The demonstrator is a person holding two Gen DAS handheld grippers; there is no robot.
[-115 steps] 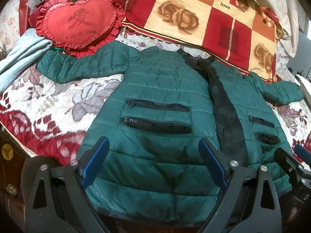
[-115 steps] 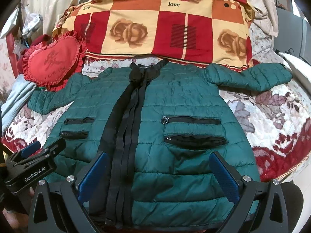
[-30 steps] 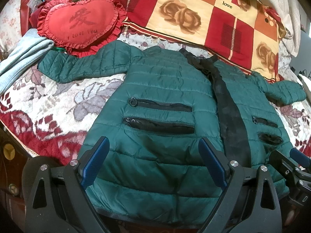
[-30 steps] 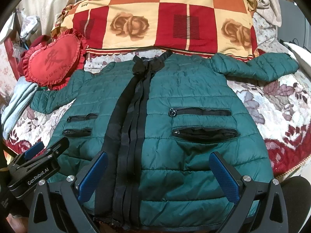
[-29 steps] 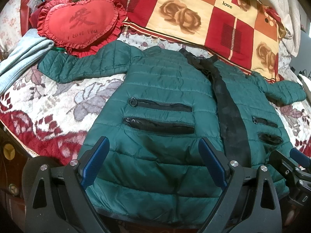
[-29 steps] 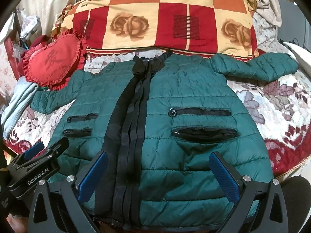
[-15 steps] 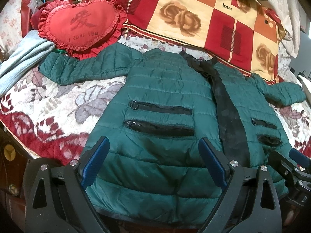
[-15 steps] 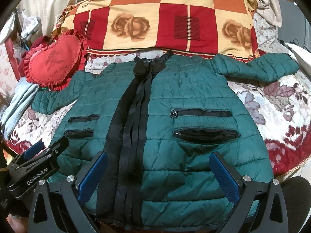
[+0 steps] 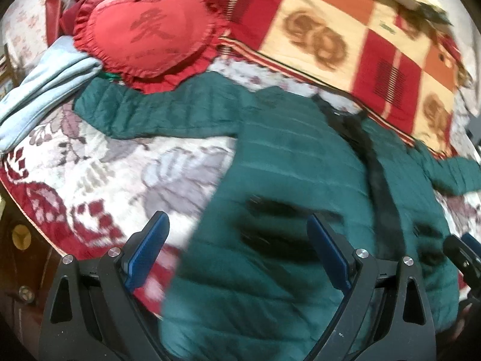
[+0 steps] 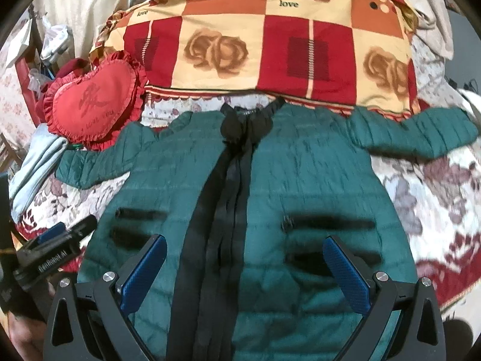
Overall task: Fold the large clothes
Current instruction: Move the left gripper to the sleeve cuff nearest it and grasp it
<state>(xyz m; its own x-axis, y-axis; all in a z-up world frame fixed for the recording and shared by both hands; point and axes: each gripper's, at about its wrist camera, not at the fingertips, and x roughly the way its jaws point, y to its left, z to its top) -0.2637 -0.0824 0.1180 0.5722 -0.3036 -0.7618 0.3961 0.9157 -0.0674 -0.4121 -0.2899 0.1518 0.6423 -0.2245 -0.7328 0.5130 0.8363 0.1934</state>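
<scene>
A green puffer jacket [image 10: 300, 180] lies flat, front up, on a floral bedspread [image 9: 90, 180]. The left gripper [image 9: 237, 249] and right gripper [image 10: 245, 264] hover wide open and empty above its hem; each should pinch one outer edge fully.

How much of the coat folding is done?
Only the getting ready. The green coat lies flat on the bed, front up, closed down the middle, both sleeves spread out to the sides. Nothing is in hand: the left gripper and right gripper hover over the bottom edge with jaws open. Every fold is left, both sleeves and the body.
</scene>
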